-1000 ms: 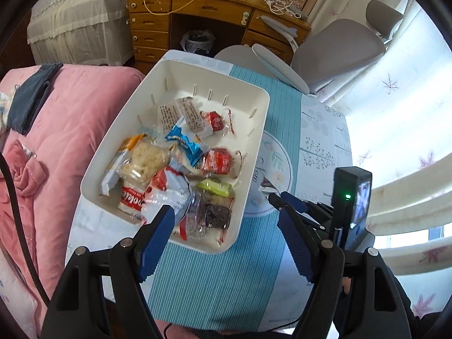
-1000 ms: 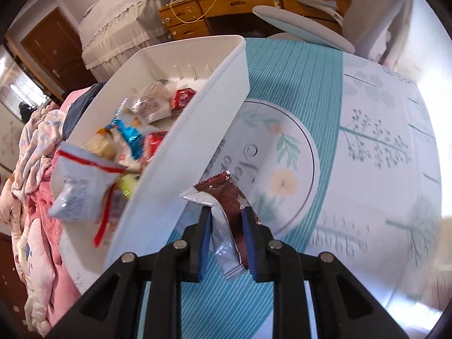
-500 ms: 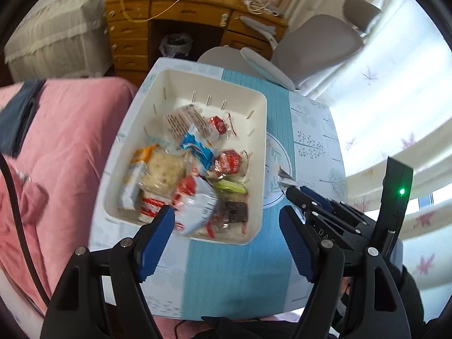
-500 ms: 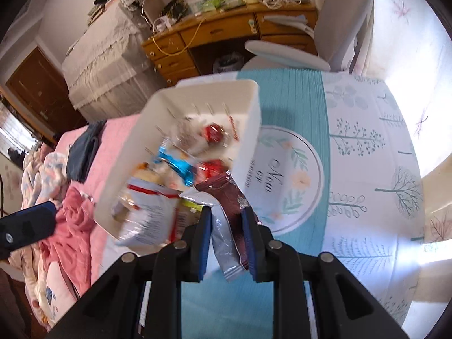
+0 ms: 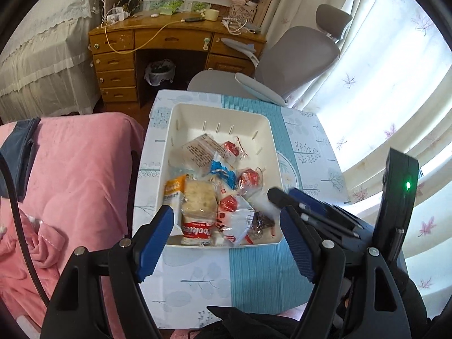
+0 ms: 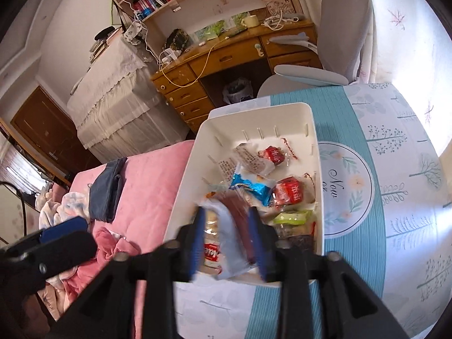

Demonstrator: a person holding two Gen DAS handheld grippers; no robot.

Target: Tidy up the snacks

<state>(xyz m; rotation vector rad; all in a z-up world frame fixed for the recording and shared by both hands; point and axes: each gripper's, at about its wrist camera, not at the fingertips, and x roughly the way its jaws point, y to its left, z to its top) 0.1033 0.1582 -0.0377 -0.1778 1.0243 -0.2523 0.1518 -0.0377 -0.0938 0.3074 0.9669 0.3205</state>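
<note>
A pink bed [image 5: 79, 175] runs along the left, and pushed against it stands a small table under a blue-and-white cloth [image 5: 254, 276]. On the cloth's left half sits a white bin [image 5: 220, 113], the near end heaped with snack packets, the far end bare. Among them lie a cookie pack [image 5: 197, 206] at the near left, a blue wrapper [image 5: 223, 172] in the middle and a small red sweet [image 6: 272, 154] toward the far side. The left gripper [image 5: 226, 234] hangs over the near rim, fingers spread wide with nothing between them. The right gripper [image 6: 227, 240] is above the near end of the bin, its jaws opening; a dark red snack packet [image 6: 238, 212] shows blurred between the blue pads, and whether the pads touch it I cannot tell. Beyond the table stand a wooden desk [image 5: 175, 42] and a grey chair [image 5: 296, 56]
</note>
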